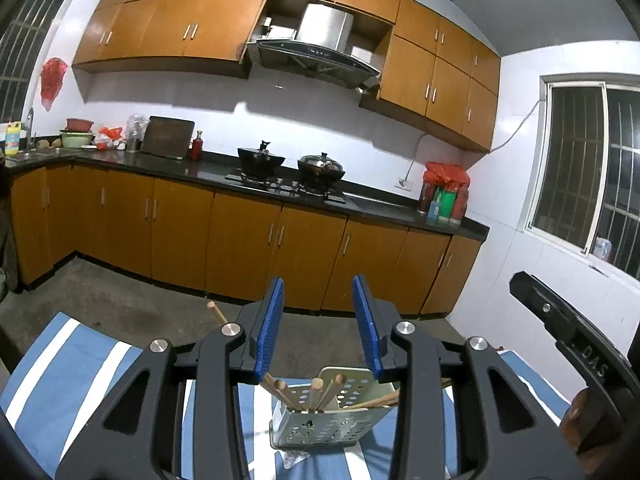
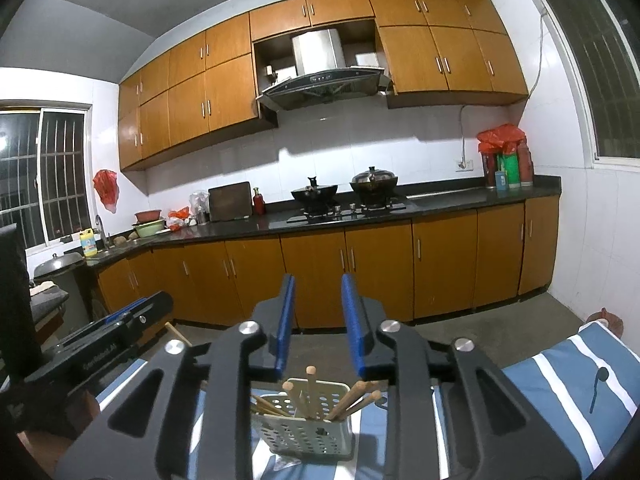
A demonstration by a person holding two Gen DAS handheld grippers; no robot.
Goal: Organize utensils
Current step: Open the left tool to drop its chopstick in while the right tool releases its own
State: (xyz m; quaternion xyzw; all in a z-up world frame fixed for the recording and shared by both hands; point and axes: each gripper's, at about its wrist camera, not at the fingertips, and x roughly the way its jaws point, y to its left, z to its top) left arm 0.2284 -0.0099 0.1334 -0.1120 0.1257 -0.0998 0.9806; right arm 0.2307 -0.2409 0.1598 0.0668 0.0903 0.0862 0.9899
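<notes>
Both grippers, left gripper [image 1: 319, 322] and right gripper [image 2: 317, 322], are being held with jaws partly parted and empty above the perforated holder [image 2: 304, 428], where the chopsticks [image 2: 310, 392] are being kept upright on the striped surface [image 2: 560, 380].

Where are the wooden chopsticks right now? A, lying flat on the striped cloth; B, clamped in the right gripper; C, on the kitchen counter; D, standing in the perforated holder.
D: the wooden chopsticks stand with their ends poking out of the perforated holder on the striped cloth, and the right gripper above them holds nothing.
</notes>
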